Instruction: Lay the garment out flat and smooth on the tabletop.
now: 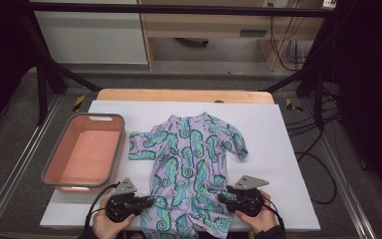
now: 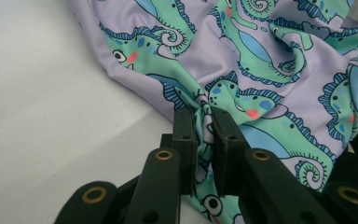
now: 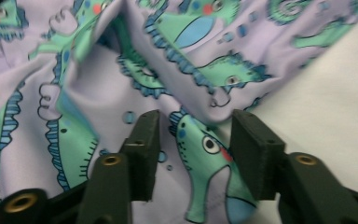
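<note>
A lilac baby romper [image 1: 194,159] printed with green seahorses lies spread face up on the white sheet [image 1: 273,164], its legs toward the near edge. My left gripper [image 1: 149,201] is at the romper's lower left edge. In the left gripper view the romper [image 2: 261,56] has a fold pinched between the nearly closed jaws of my left gripper [image 2: 204,116]. My right gripper [image 1: 223,195] is at the lower right edge of the garment. In the right gripper view my right gripper [image 3: 196,123] has its jaws apart over the romper [image 3: 121,79], with cloth lying loose between them and not pressed.
A pink basin with a grey rim [image 1: 122,144] stands empty on the sheet to the left of the romper. The wooden table edge [image 1: 179,94] shows beyond the sheet. Black frame posts and cables stand around the table.
</note>
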Tool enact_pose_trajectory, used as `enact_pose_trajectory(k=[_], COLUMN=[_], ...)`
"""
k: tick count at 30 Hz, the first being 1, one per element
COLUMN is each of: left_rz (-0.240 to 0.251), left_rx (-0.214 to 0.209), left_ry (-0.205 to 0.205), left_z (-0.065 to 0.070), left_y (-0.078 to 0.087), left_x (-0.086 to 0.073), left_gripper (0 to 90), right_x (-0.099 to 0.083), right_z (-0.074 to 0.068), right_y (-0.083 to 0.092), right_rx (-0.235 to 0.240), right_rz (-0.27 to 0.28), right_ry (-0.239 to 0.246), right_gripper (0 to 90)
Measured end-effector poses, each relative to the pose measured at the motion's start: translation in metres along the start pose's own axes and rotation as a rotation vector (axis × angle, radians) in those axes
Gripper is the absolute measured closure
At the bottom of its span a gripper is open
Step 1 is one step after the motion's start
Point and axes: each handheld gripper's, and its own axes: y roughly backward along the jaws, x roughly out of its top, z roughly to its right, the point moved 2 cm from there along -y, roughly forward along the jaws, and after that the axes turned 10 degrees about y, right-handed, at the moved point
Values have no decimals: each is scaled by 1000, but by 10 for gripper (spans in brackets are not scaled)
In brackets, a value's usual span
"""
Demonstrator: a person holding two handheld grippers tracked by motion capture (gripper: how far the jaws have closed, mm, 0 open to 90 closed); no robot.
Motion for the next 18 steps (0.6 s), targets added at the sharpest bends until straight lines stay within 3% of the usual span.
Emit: enact_pose_trajectory(k=[1, 2, 3, 6, 9, 11, 13, 15, 18], left_rz=[1, 1, 3, 4, 6, 6, 4, 4, 6], left_rx=[4, 6, 7, 4, -1, -5, -9, -13, -22], left_ry=[-3, -5, -4, -4, -4, -4, -3, 3, 10], left_z=[0, 0, 0, 0, 1, 2, 3, 4, 4], left_y=[0, 1, 1, 3, 4, 3, 2, 2, 2], left_x=[0, 0, 0, 0, 1, 1, 1, 1, 1], left_gripper=[812, 819, 824, 832, 833, 833, 831, 820, 791], right_x=[0, 1, 1, -2, -13, -26, -33, -34, -22], right_z=[-2, -3, -3, -1, 0, -3, -7, -9, -9], right_y=[-1, 0, 4, 22, 48, 62, 65, 65, 57], right_rx=[-11, -11, 10, 24, -10, 17, 29, 27, 10], right_rz=[-9, -22, -44, -55, -84, -118, -139, -105, 4], right_ry=[17, 14, 3, -39, -83, -100, -103, -92, -56], right_gripper=[639, 759, 830, 864, 865, 856, 809, 725, 562])
